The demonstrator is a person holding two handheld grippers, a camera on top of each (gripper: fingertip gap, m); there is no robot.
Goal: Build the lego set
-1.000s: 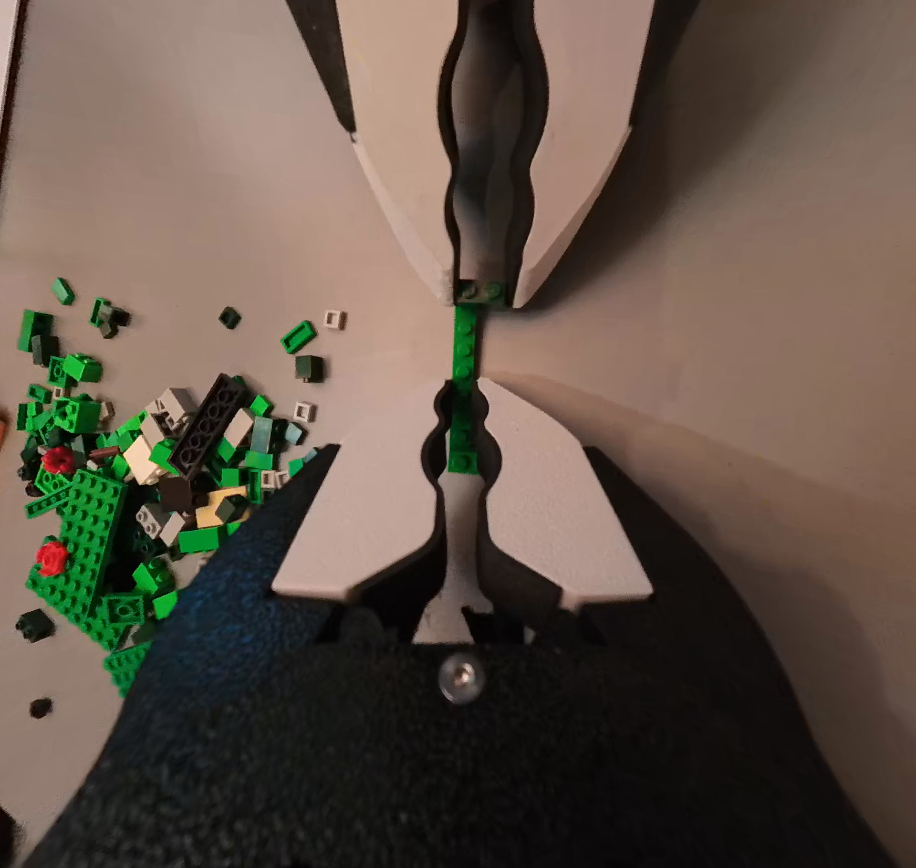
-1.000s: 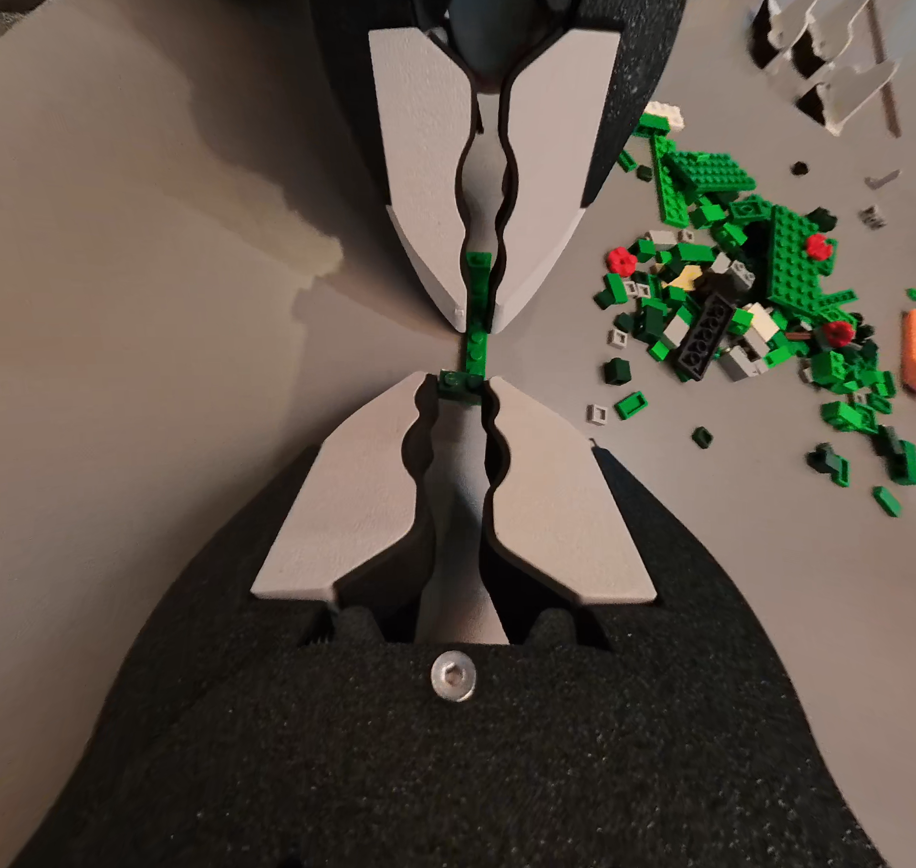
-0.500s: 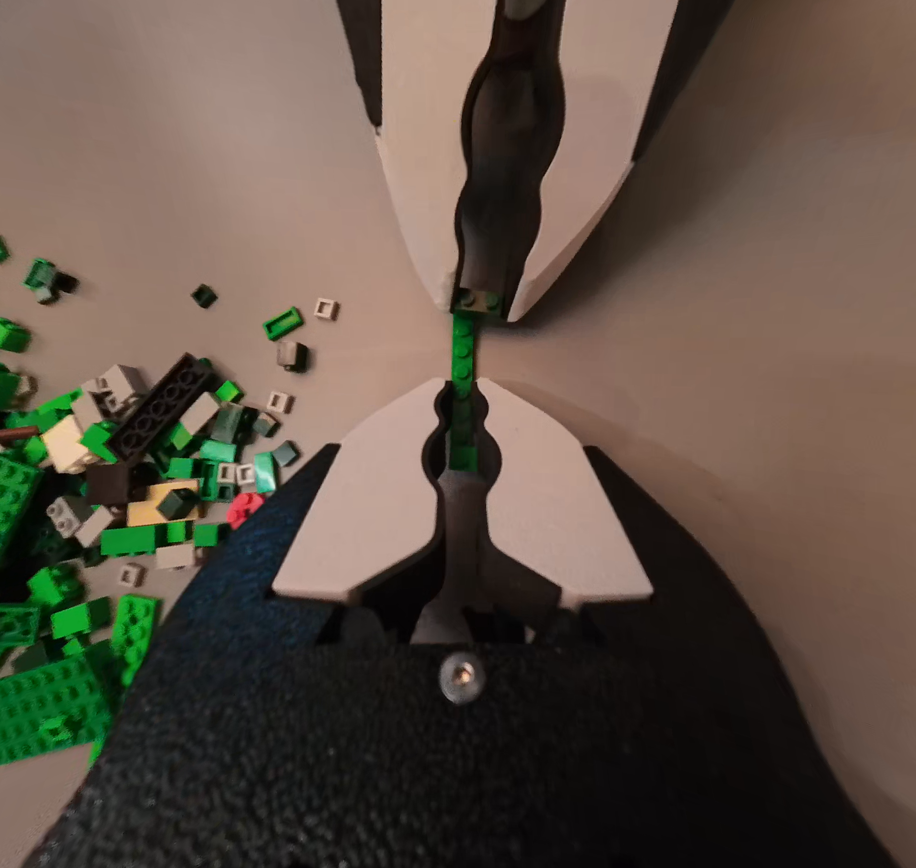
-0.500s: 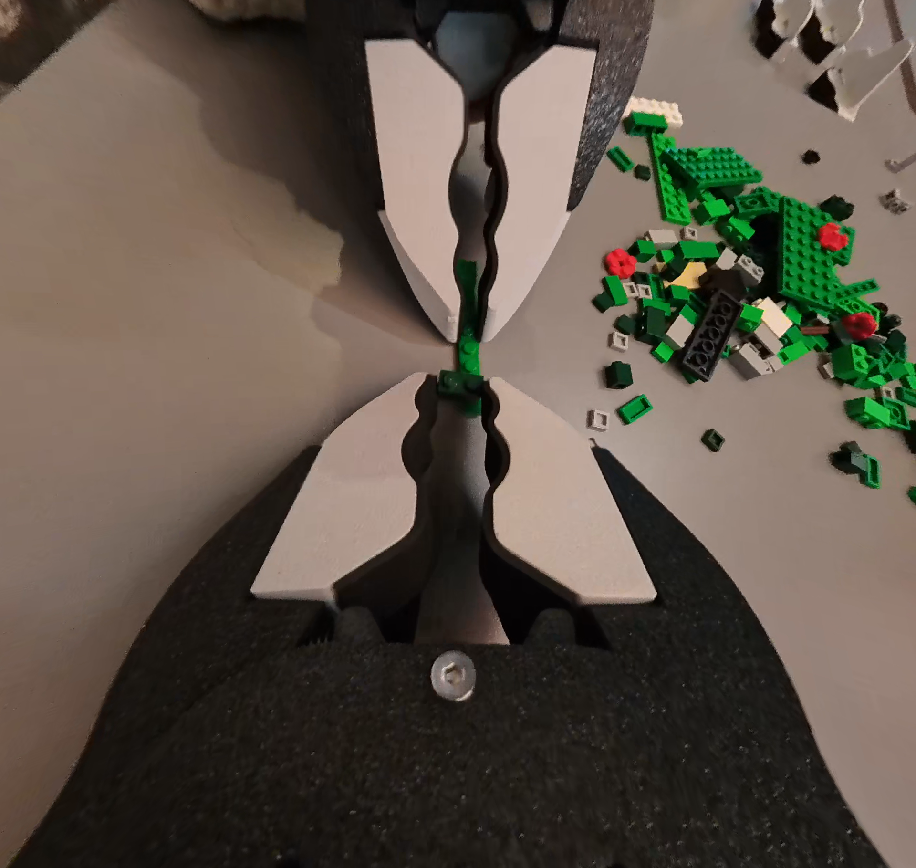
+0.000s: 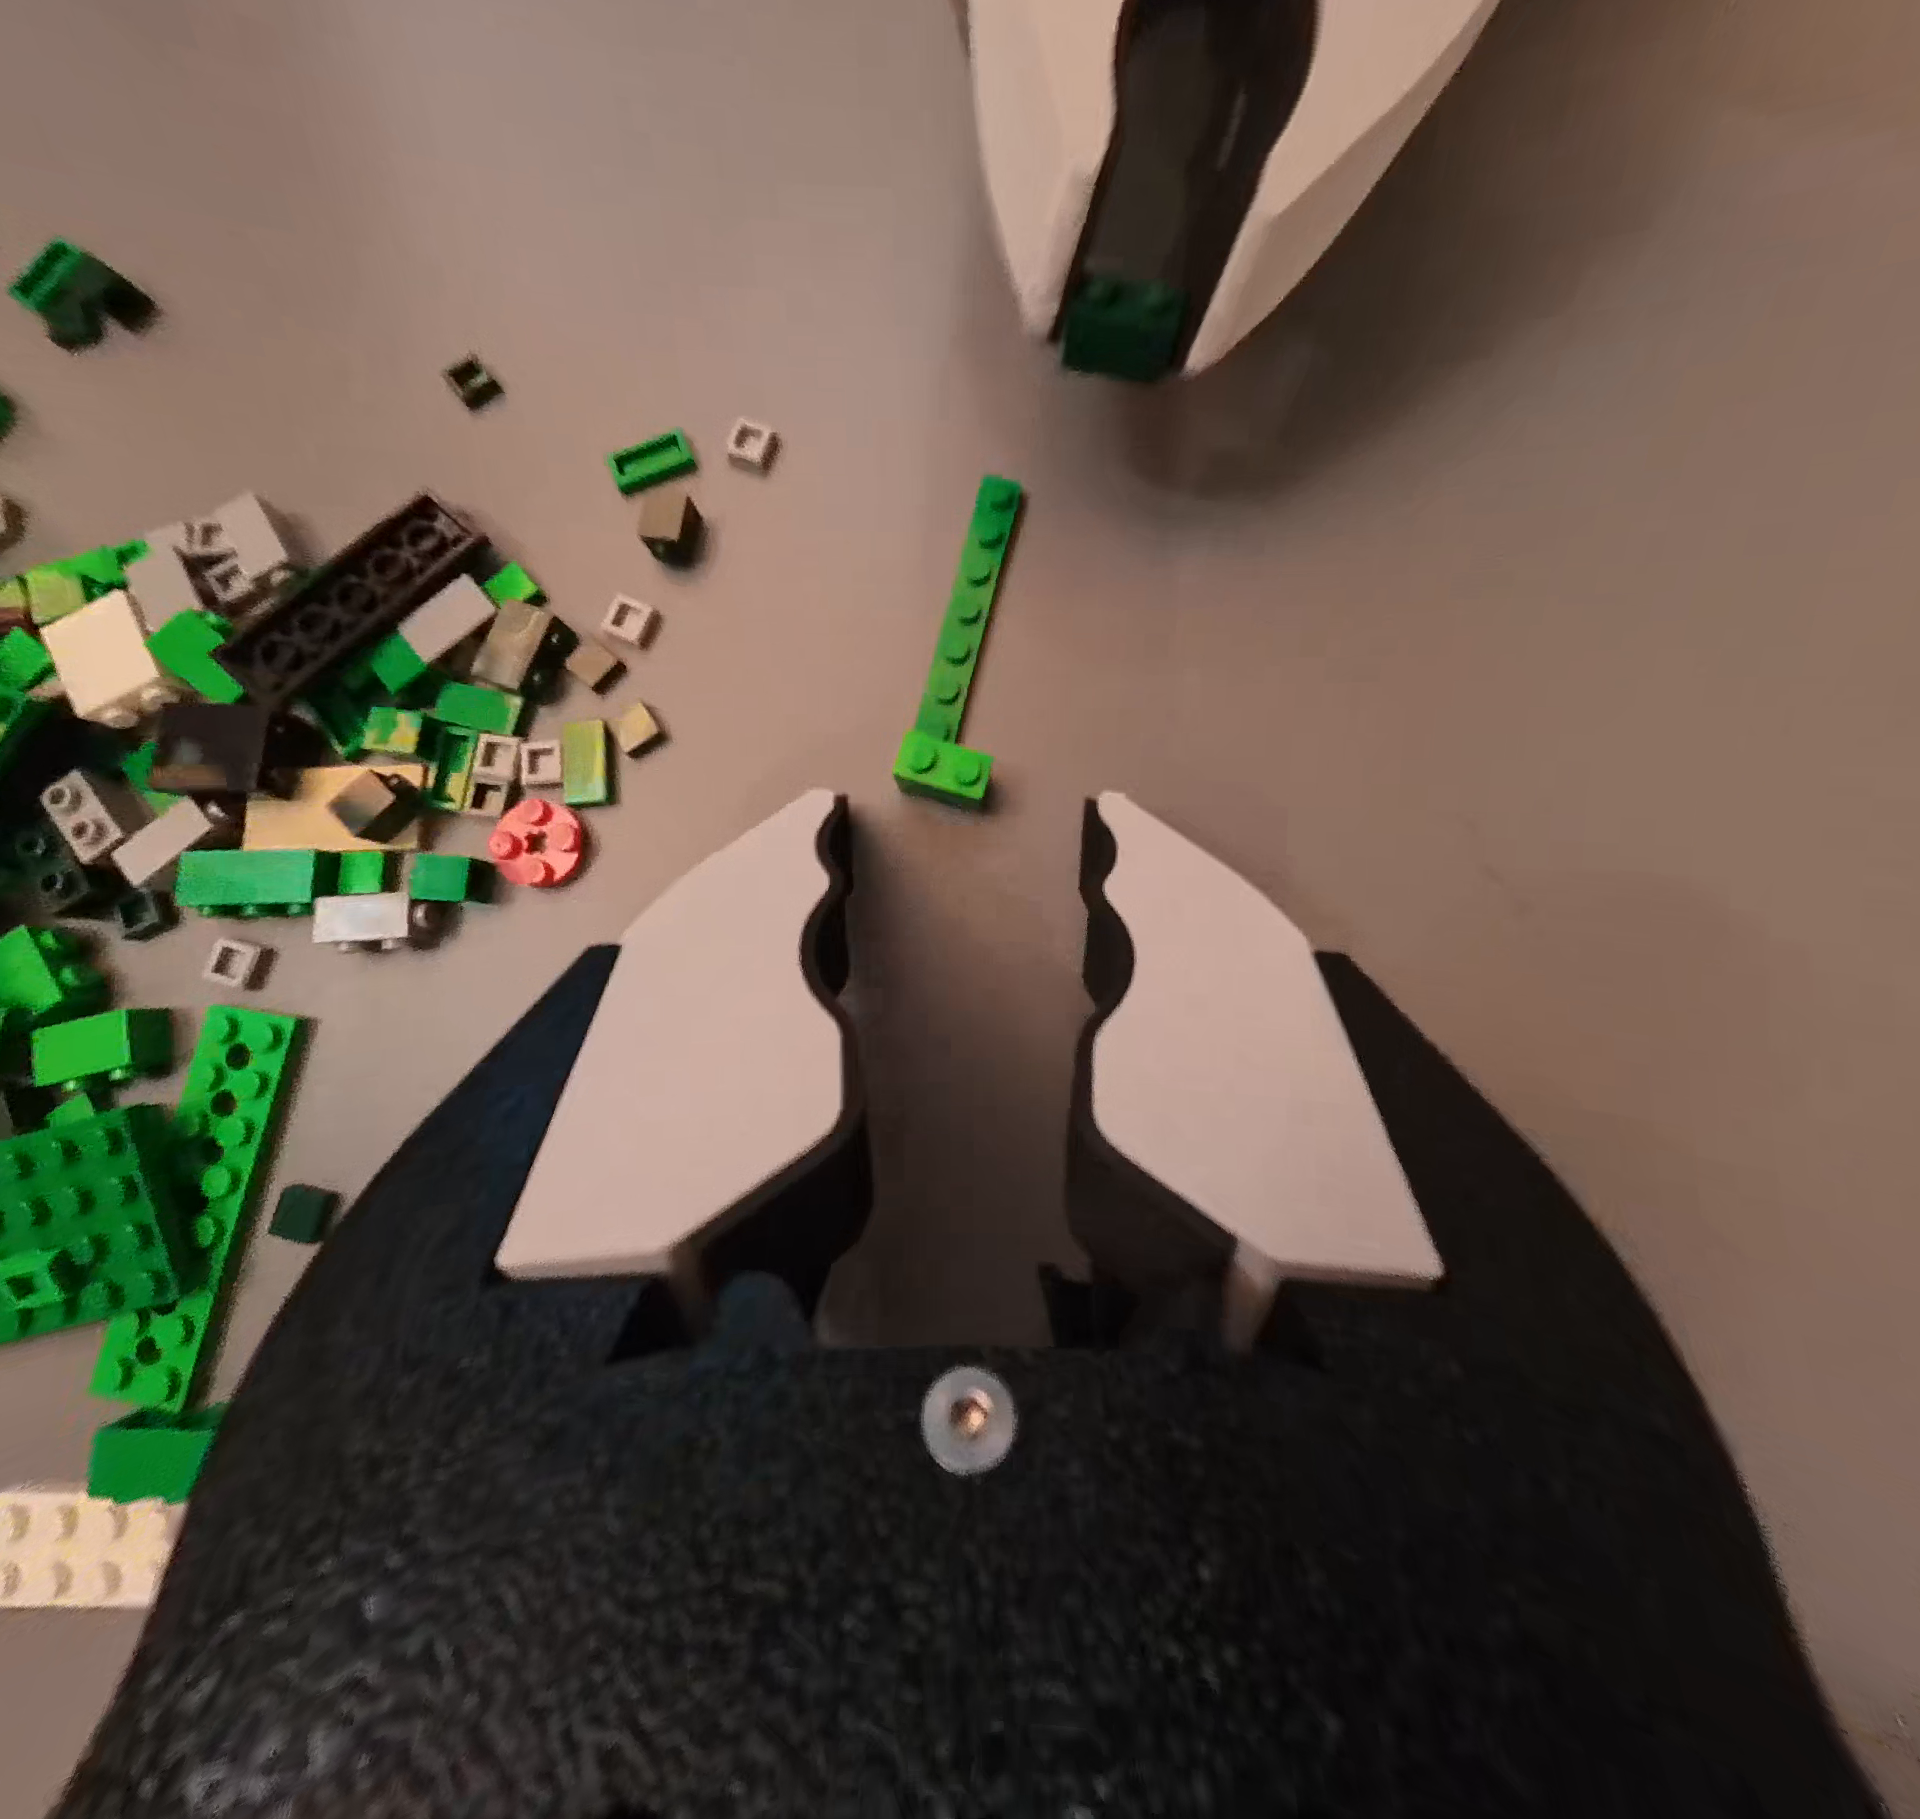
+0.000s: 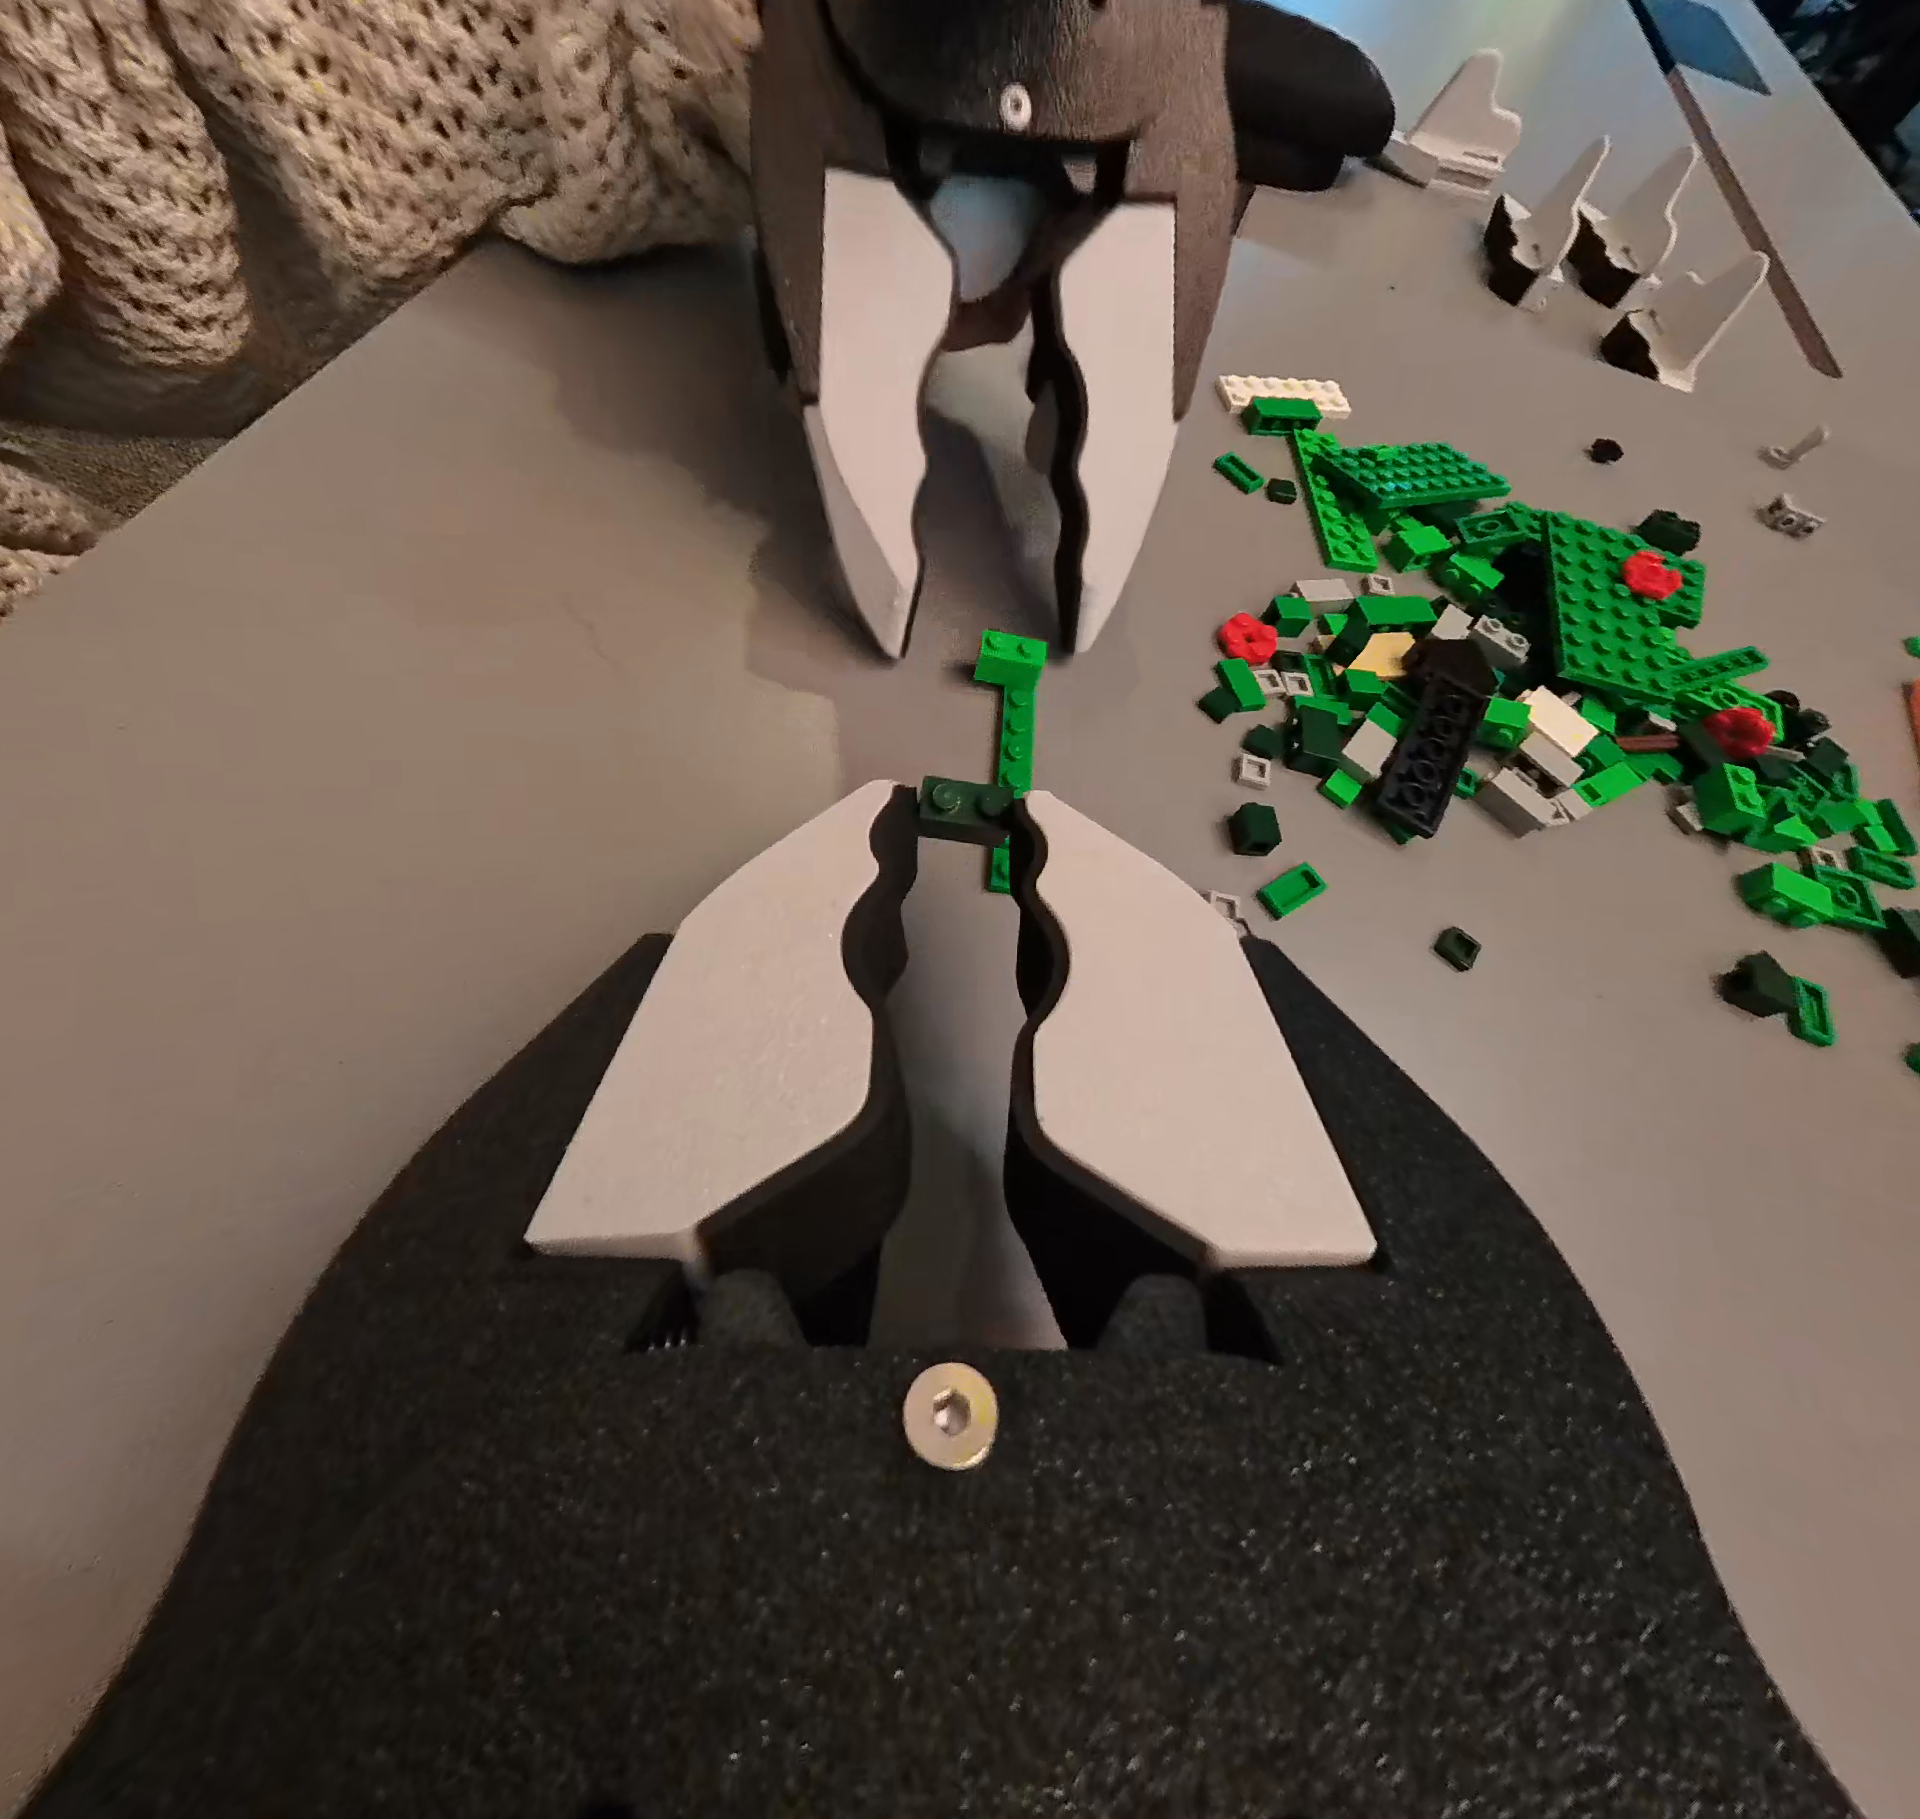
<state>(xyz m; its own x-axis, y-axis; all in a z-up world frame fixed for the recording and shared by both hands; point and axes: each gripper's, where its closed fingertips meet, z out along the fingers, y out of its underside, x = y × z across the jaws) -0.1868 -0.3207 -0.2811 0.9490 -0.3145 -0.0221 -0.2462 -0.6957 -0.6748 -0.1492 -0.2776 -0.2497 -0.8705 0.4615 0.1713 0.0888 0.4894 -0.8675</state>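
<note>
A long bright green plate (image 5: 971, 616) with a short green plate (image 5: 943, 767) joined across its near end lies flat on the grey table, just past my left gripper (image 5: 966, 813). That gripper is open and empty. My right gripper (image 6: 966, 803) is shut on a small dark green plate (image 6: 958, 811) and is held above the far end of the long plate (image 6: 1013, 720). In the left wrist view the right gripper (image 5: 1122, 341) hangs at the top with the dark green plate (image 5: 1122, 325) between its tips. In the right wrist view the open left gripper (image 6: 987, 642) faces me.
A pile of loose green, grey, black and red bricks (image 5: 260, 730) lies left of the left gripper and also shows in the right wrist view (image 6: 1507, 678). A white plate (image 5: 73, 1551) lies near it. Spare gripper fingers (image 6: 1558, 242) stand at the back right. A knitted sleeve (image 6: 312, 107) is at the back left. The left gripper's tips are roughly 7 centimetres from the right gripper's.
My left gripper has opened and let go of the long green plate, which now lies on the table. The right gripper has pulled away, still holding the dark green plate.
</note>
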